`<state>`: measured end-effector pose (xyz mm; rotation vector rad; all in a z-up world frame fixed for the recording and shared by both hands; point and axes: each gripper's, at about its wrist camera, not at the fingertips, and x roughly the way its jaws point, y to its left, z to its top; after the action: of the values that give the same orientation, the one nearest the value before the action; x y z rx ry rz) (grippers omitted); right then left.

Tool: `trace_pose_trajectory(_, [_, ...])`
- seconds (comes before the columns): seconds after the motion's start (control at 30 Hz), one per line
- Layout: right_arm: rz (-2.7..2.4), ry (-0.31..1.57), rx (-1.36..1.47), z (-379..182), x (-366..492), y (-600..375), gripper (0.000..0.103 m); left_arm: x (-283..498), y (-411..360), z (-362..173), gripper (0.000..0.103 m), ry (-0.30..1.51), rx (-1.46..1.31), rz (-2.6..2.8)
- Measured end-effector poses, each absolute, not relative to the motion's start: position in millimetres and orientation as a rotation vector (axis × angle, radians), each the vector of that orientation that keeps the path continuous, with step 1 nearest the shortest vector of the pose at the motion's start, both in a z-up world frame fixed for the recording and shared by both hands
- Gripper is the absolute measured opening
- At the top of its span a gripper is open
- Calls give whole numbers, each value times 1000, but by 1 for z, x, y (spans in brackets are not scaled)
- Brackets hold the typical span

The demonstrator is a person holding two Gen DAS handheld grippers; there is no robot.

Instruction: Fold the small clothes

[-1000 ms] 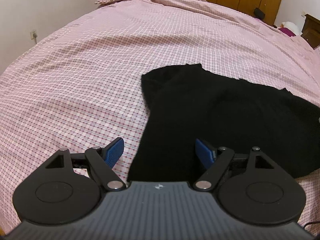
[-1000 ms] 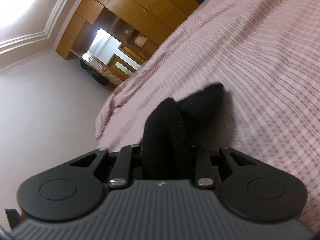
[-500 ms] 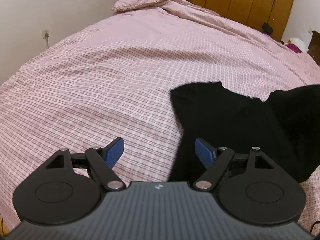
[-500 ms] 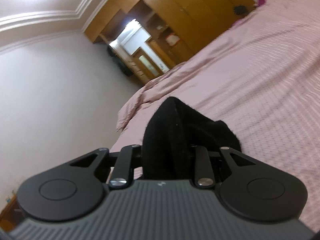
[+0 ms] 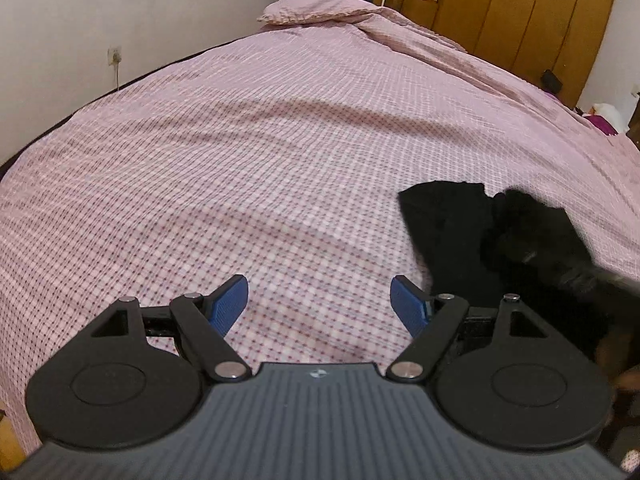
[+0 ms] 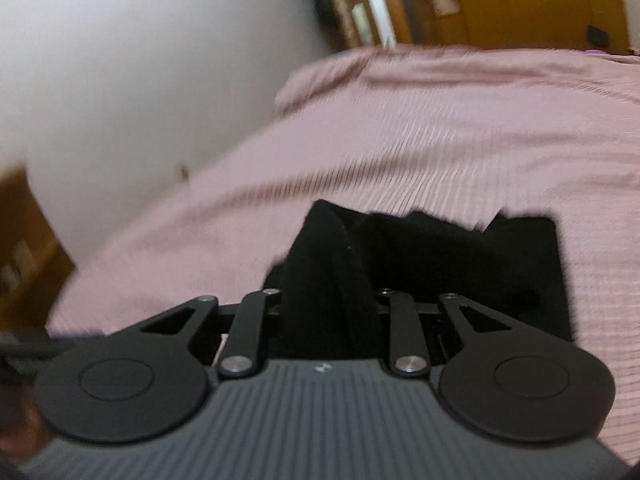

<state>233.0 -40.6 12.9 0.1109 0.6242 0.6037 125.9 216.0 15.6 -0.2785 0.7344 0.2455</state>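
On the bed (image 5: 280,152), nearest first: left gripper (image 5: 320,300) hovers low over bare pink checked cover, blue pads (image 5: 230,302) spread wide, nothing between them. Black garment (image 5: 452,232) lies just right of its right pad, bunched and partly doubled over. Right gripper (image 6: 328,304) is clamped on a raised fold of that garment (image 6: 480,264); the rest spreads flat beyond it. View blurred. Farther off: pillow (image 5: 316,10), then wardrobe (image 5: 520,12).
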Motion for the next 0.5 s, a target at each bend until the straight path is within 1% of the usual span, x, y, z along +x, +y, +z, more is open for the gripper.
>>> trace_pose_trajectory(0.1, [591, 628, 59, 5, 228, -27, 26, 123, 224, 13, 82, 733, -284, 246])
trace_pose_trajectory(0.27, [574, 571, -89, 27, 212, -6, 26, 122, 236, 10, 82, 724, -300, 252])
trace_pose_trajectory(0.33, [576, 575, -134, 23, 211, 3, 26, 123, 239, 9, 82, 725, -315, 258])
trace_pose_trajectory(0.43, [599, 587, -127, 8, 210, 7, 26, 123, 241, 8, 82, 726, -334, 256])
trace_pose_trajectory(0.47, [602, 583, -108, 7, 209, 4, 28, 123, 241, 8, 82, 724, -333, 250])
trace_pose_trajectory(0.5, [606, 581, -92, 8, 208, 1, 32, 123, 240, 9, 82, 723, -330, 246])
